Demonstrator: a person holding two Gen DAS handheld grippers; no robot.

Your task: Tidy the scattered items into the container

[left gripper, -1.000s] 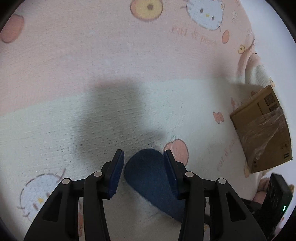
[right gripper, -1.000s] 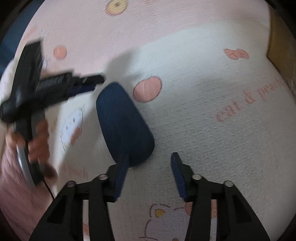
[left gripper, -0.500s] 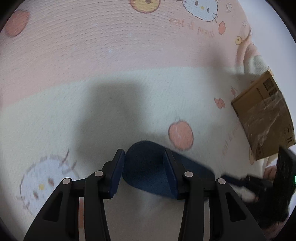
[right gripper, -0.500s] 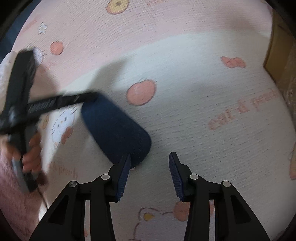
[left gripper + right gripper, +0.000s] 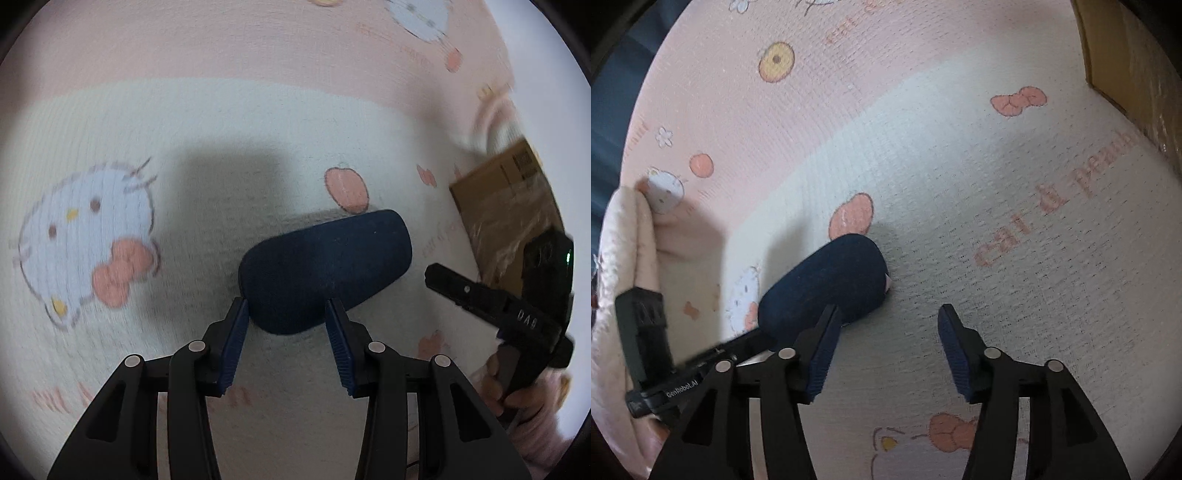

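A dark navy oblong fabric case (image 5: 325, 269) lies on a pink and cream cartoon-print blanket (image 5: 221, 122). My left gripper (image 5: 286, 325) is shut on the case's near end, and the case fills the gap between the blue pads (image 5: 232, 343). In the right wrist view the case (image 5: 827, 284) reaches in from the left and ends just beside the left finger. My right gripper (image 5: 886, 332) has its jaws opening, with only blanket between them. The cardboard box (image 5: 506, 206) stands at the right edge.
A corner of the same cardboard box (image 5: 1126, 55), with shiny tape on it, fills the top right of the right wrist view. A person's hand (image 5: 506, 387) holds the right tool at the left view's right edge. A folded blanket edge (image 5: 628, 229) rises at the left.
The navy case has swung round with my left gripper, its far end going from lower right to upper right. The right gripper's jaws have widened, and its tool has come further into the left view.
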